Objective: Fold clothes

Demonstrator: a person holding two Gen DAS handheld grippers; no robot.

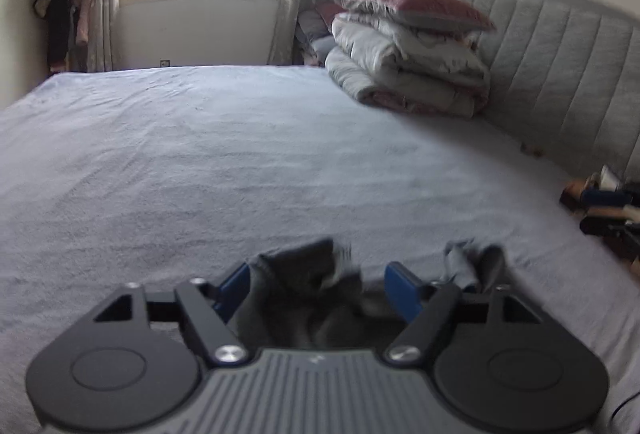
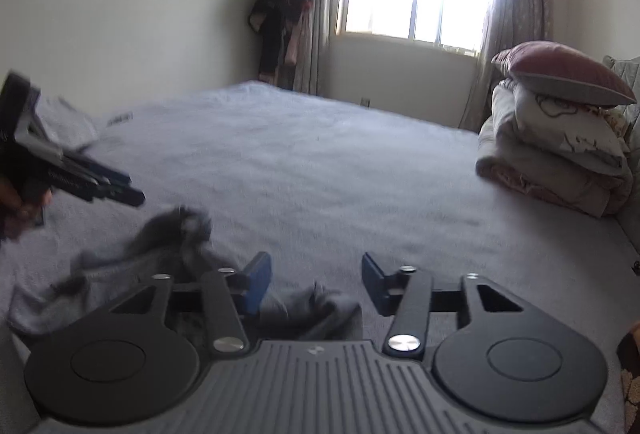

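a grey garment (image 2: pixel 132 262) lay crumpled on the near edge of the bed (image 1: pixel 240 154), bunched and unspread, so the folding looked barely begun. the left hand-held gripper (image 1: pixel 318 286) hung over the heap with its blue pads wide apart and cloth lying loose between them, nothing pinched. the right hand-held gripper (image 2: pixel 316 282) was likewise spread, with a fold of the same garment just under and between its fingers, not clamped. in the right wrist view the left hand-held gripper reached in from the side, above the dark end of the cloth.

the step in hand seemed to be taking hold to spread the piece flat. it would go best if each gripper found a true edge or corner, well apart from the other, and not a thick wad from the middle. both views were blurred, so the seams could not be made out. the stacked quilts and pillow (image 1: pixel 408 50) stood by the headboard (image 1: pixel 560 66), well apart from the garment.
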